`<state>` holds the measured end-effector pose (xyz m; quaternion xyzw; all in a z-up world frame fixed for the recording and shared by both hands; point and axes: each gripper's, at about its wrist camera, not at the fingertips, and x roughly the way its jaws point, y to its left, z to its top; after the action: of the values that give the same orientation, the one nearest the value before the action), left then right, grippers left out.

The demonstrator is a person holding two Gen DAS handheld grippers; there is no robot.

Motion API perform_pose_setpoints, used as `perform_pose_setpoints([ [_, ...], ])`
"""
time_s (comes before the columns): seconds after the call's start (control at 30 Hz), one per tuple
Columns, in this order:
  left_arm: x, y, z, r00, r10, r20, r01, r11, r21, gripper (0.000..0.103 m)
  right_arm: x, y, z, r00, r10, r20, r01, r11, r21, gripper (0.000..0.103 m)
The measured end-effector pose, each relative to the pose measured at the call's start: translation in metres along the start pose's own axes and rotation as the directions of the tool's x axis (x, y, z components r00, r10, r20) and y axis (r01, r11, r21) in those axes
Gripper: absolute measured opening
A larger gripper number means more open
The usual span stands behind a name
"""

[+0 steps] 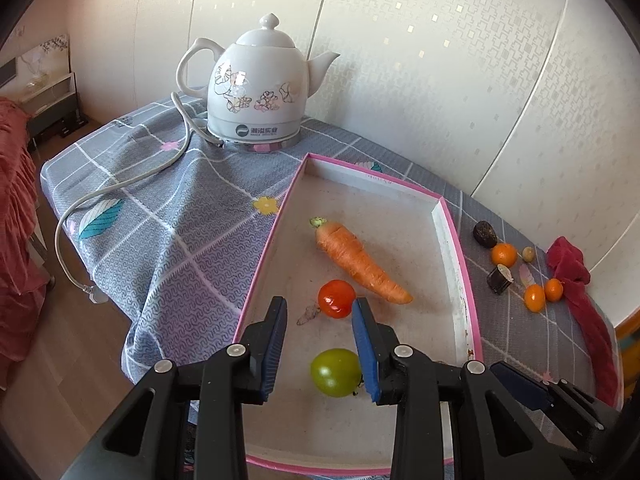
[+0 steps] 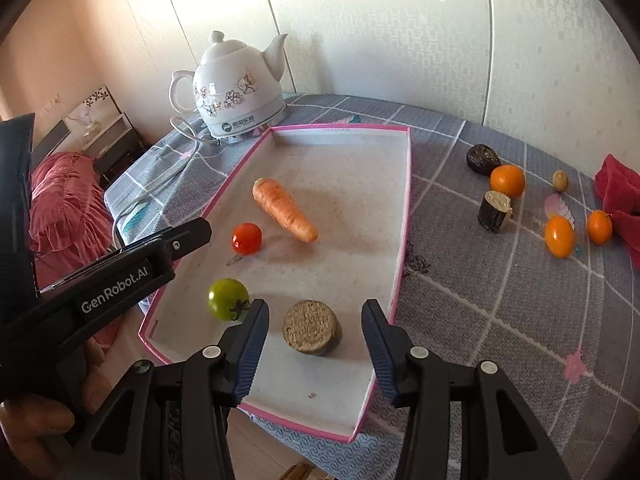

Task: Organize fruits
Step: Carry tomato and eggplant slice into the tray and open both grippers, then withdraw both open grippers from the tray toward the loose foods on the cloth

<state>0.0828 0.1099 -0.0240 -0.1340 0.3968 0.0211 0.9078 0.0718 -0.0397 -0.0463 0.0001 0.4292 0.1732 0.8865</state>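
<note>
A pink-rimmed shallow tray (image 1: pixel 460 248) (image 2: pixel 407 200) holds a carrot (image 1: pixel 360 264) (image 2: pixel 284 208), a red tomato (image 1: pixel 337 298) (image 2: pixel 247 238) and a green tomato (image 1: pixel 335 372) (image 2: pixel 227 299). My left gripper (image 1: pixel 320 301) hangs open over the tray's near left. The green tomato rests on the tray floor between its pads, close to the right one and clear of the left. My right gripper (image 2: pixel 315 305) is open around a short, dark-skinned cut stalk piece (image 2: pixel 312 332) that stands on end in the tray. Neither pad touches it.
A white flowered kettle (image 1: pixel 260 88) (image 2: pixel 236 92) with its cord stands behind the tray. On the grey checked cloth to the right lie a mandarin (image 2: pixel 507 181), a dark fruit (image 2: pixel 482 159), another cut stalk piece (image 2: pixel 495 210), two small orange fruits (image 2: pixel 559 236) and a red cloth (image 2: pixel 616 188).
</note>
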Motion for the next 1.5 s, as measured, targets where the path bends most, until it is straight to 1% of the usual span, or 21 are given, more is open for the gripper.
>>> perform_pose_setpoints([
  [0.3,-0.009,-0.017,-0.013,1.0,-0.007,0.003,0.007,0.999,0.044,0.034,-0.014,-0.013,-0.01,1.0,-0.016,0.016,0.016,0.999,0.033,0.049],
  [0.57,-0.016,-0.032,-0.022,1.0,-0.025,0.011,0.024,0.996,0.087,0.034,-0.025,-0.018,-0.016,0.998,-0.046,0.04,0.045,0.998,0.032,0.049],
  [0.93,-0.018,-0.052,-0.032,0.998,-0.057,-0.004,0.057,0.989,0.14,0.034,-0.035,-0.037,-0.031,0.995,-0.085,0.049,0.081,0.994,0.071,0.049],
  [1.2,-0.017,-0.068,-0.039,0.997,-0.078,-0.022,0.08,0.981,0.175,0.034,-0.043,-0.055,-0.033,0.991,-0.12,0.062,0.112,0.987,0.114,0.049],
  [1.5,-0.015,-0.08,-0.044,0.995,-0.095,-0.038,0.1,0.974,0.201,0.034,-0.042,-0.079,-0.041,0.986,-0.161,0.036,0.153,0.974,0.169,0.049],
])
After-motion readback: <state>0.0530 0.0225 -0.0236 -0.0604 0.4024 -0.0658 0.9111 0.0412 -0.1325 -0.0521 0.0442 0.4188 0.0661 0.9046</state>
